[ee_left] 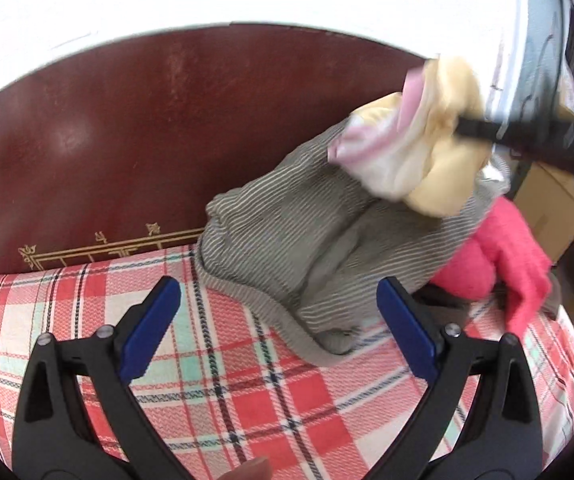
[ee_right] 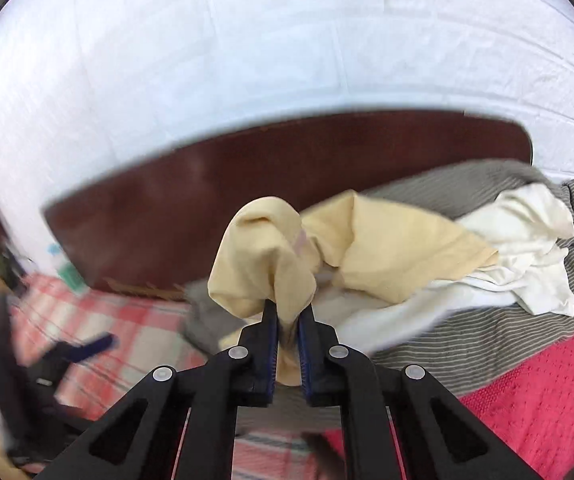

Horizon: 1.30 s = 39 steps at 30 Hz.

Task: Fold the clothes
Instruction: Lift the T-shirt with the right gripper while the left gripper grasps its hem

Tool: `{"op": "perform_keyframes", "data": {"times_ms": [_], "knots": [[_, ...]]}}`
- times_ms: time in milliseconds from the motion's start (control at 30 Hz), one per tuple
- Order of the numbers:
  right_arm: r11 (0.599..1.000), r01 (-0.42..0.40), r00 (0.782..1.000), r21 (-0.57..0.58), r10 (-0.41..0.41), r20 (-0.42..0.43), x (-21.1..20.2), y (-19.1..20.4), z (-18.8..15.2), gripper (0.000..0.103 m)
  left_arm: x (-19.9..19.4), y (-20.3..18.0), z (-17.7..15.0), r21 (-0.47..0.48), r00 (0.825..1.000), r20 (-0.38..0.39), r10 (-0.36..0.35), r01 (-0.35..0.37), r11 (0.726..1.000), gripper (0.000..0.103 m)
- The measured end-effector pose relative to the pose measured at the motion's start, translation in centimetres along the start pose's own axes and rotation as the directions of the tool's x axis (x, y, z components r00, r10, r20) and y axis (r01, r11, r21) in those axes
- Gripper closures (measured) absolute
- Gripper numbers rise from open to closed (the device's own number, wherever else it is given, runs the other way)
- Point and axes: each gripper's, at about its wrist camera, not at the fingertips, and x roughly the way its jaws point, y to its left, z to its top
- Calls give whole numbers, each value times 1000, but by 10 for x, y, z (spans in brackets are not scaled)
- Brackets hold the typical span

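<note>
A pile of clothes lies on a plaid bedsheet (ee_left: pixel 247 380): a grey striped garment (ee_left: pixel 307 232), a pink knit one (ee_left: pixel 503 256) and a white one (ee_right: pixel 527 240). My right gripper (ee_right: pixel 287 312) is shut on a pale yellow garment (ee_right: pixel 271 264) and lifts it off the pile; it also shows in the left wrist view (ee_left: pixel 447 160), with a pink-and-white part (ee_left: pixel 367 144) hanging from it. My left gripper (ee_left: pixel 279 300) is open and empty, low over the sheet just in front of the grey garment.
A dark red wooden headboard (ee_left: pixel 147 140) stands behind the bed against a white wall. A cardboard box (ee_left: pixel 551 208) sits past the bed's right side. The left gripper shows blurred at the lower left of the right wrist view (ee_right: pixel 87 348).
</note>
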Motion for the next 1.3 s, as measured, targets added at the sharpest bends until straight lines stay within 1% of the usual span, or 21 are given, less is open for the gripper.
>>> {"op": "perform_keyframes", "data": {"times_ms": [100, 200, 300, 400, 500, 567, 633, 700, 767, 800, 833, 867, 933, 967, 1000, 1033, 1067, 1100, 1133, 1233, 1300], "knots": [[993, -114, 990, 36, 110, 94, -56, 10, 17, 95, -25, -5, 0, 18, 998, 40, -38, 37, 999, 4], [978, -209, 962, -4, 207, 178, -110, 35, 29, 95, -58, -5, -3, 39, 993, 91, -74, 71, 997, 4], [959, -280, 934, -51, 284, 216, -159, 65, 32, 96, -94, -2, -7, 65, 984, 139, -114, 106, 992, 4], [927, -367, 898, -84, 376, 227, -192, 94, 31, 96, -134, 12, -22, 88, 970, 171, -174, 161, 983, 4], [874, -468, 846, -130, 485, 221, -219, 127, 15, 96, -177, 38, -44, 107, 956, 198, -218, 200, 974, 4], [827, -539, 803, -159, 562, 199, -234, 148, 0, 96, -201, 59, -60, 114, 944, 198, -265, 247, 962, 4], [770, -607, 750, -197, 637, 178, -244, 165, -23, 96, -223, 82, -79, 125, 943, 189, -275, 254, 959, 4], [723, -651, 708, -231, 688, 159, -258, 176, -53, 96, -239, 102, -100, 123, 943, 161, -290, 273, 954, 4], [699, -678, 692, -228, 711, 124, -248, 180, -87, 95, -245, 119, -121, 113, 940, 104, -325, 313, 943, 4], [702, -681, 701, -206, 707, 91, -238, 179, -105, 95, -242, 124, -133, 113, 942, 66, -330, 321, 940, 4], [725, -668, 727, -170, 684, 60, -226, 174, -122, 95, -235, 127, -147, 108, 947, 22, -319, 315, 943, 4], [760, -636, 765, -129, 643, 15, -211, 166, -141, 92, -227, 129, -160, 95, 946, -26, -324, 325, 941, 4], [830, -555, 831, -55, 549, -90, -178, 151, -180, 92, -210, 132, -185, 68, 935, -122, -332, 342, 937, 4], [867, -498, 858, -19, 490, -150, -162, 141, -202, 92, -198, 131, -196, 55, 926, -169, -338, 352, 935, 4], [898, -439, 875, 19, 433, -215, -142, 128, -218, 92, -186, 129, -207, 43, 914, -215, -345, 362, 931, 4], [923, -382, 885, 38, 377, -274, -130, 113, -235, 92, -175, 127, -215, 33, 899, -254, -357, 377, 926, 4], [945, -323, 888, 49, 321, -331, -121, 99, -254, 92, -168, 124, -220, 29, 889, -278, -364, 387, 922, 4], [962, -266, 887, 53, 266, -377, -113, 86, -270, 92, -162, 121, -224, 26, 878, -301, -372, 398, 917, 4], [972, -227, 880, 53, 228, -417, -109, 79, -285, 92, -158, 116, -226, 28, 862, -317, -395, 425, 905, 4], [985, -157, 860, 75, 174, -480, -113, 59, -312, 90, -152, 102, -228, 41, 822, -364, -437, 483, 875, 4], [991, -110, 864, 81, 135, -484, -121, 50, -314, 79, -142, 94, -230, 50, 798, -406, -445, 506, 861, 4]]}}
